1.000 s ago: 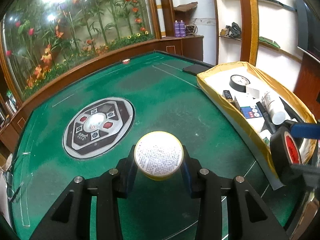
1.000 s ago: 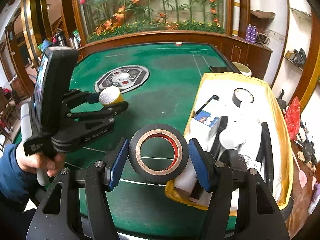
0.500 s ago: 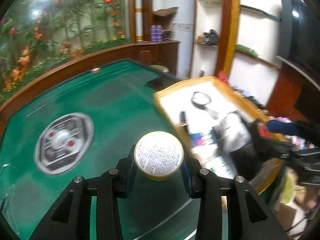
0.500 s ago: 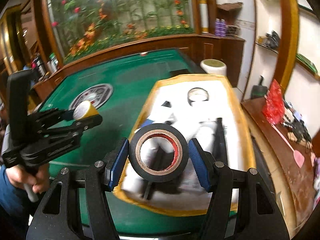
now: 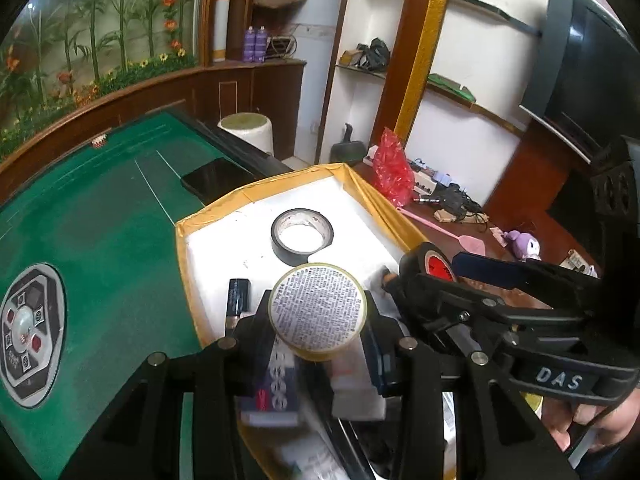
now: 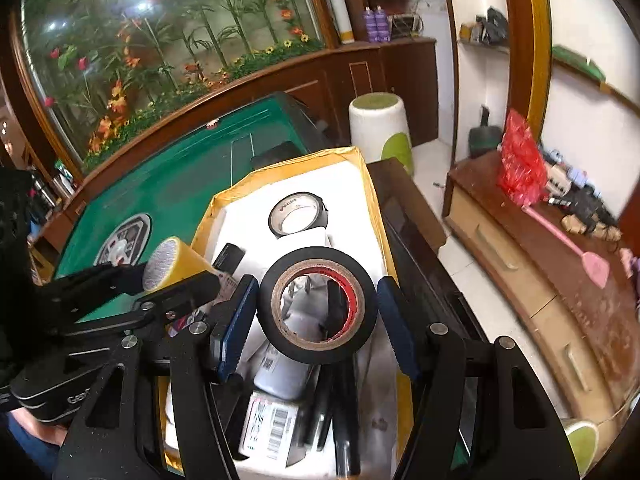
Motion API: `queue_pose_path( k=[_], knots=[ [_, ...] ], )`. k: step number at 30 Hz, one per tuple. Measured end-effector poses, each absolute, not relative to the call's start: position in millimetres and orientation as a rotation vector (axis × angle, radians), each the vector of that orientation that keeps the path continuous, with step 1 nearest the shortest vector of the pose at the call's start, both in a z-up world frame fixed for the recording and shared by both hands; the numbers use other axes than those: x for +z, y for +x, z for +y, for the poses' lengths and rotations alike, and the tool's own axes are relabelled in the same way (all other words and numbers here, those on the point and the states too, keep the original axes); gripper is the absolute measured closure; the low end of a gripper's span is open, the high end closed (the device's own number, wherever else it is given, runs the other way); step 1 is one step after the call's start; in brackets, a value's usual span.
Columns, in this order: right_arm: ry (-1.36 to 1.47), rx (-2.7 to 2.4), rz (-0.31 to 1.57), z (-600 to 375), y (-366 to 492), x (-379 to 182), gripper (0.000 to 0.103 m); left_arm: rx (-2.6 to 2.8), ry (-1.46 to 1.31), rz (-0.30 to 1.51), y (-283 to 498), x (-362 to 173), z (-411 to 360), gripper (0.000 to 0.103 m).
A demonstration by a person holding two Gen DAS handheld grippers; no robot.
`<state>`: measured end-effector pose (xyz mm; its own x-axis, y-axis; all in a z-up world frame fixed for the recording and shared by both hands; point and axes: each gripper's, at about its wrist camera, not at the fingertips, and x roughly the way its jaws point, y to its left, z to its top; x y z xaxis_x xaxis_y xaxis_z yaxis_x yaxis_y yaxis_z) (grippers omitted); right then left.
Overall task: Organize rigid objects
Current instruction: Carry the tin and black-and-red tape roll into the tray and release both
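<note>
Both views had swung rightward off the open green felt and now looked down into the shallow yellow-rimmed white tray [image 5: 182,240], so the two carried pieces had arrived over their destination and, by my reading, only lowering and release remained.

On the left, the left claw [image 5: 318,322] was part-closed, its black jaws pressed to the sides of a small round yellow tin with a printed white face [image 5: 317,308], held above the near end of the tray, over a dark blue printed box [image 5: 276,384]. In the right wrist view the same tin [image 6: 168,258] hung over the tray's left rim.

To its right, the right claw [image 6: 316,312] stood about half open, blue pads bearing on a black roll of electrical tape with a red-printed core [image 6: 317,310], also over the tray's contents. A second, loose black tape roll [image 5: 302,236] lay flat further back in the tray, beside a black battery [image 5: 238,296].

The green felt worktop [image 5: 100,232] carried a round grey-and-black centre console [image 5: 30,336] and a black phone [image 5: 212,180] near its far edge. Beyond stood a glass-fronted display of artificial flowers [image 6: 160,40], a white stool with a green top [image 6: 378,128], wall shelves, and at the far right a wooden cabinet [image 6: 540,280] with a red plastic bag [image 6: 522,164] and a pink fly swatter [image 6: 568,240].
</note>
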<state>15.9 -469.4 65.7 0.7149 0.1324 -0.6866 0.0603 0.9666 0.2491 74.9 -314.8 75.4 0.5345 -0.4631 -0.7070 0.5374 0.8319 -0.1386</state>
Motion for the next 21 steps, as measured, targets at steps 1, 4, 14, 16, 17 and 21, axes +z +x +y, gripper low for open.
queue_pose_path(
  k=[1, 4, 14, 16, 17, 21],
  knots=[
    [0.26, 0.041, 0.781, -470, 20, 64, 0.041, -0.592, 0.102, 0.815, 77, 74, -316, 0.063],
    [0.274, 0.044, 0.798, -472, 33, 59, 0.041, -0.568, 0.094, 0.838, 87, 68, -317, 0.063],
    [0.293, 0.048, 0.814, -474, 60, 52, 0.041, -0.548, 0.088, 0.858, 99, 57, -317, 0.062],
    [0.286, 0.04, 0.81, -472, 63, 51, 0.041, -0.54, 0.088, 0.86, 100, 56, -317, 0.06],
    [0.288, 0.037, 0.807, -472, 64, 51, 0.04, -0.535, 0.085, 0.86, 100, 56, -316, 0.058],
    [0.3, 0.03, 0.792, -473, 63, 54, 0.037, -0.537, 0.068, 0.846, 101, 59, -311, 0.039]
  ],
)
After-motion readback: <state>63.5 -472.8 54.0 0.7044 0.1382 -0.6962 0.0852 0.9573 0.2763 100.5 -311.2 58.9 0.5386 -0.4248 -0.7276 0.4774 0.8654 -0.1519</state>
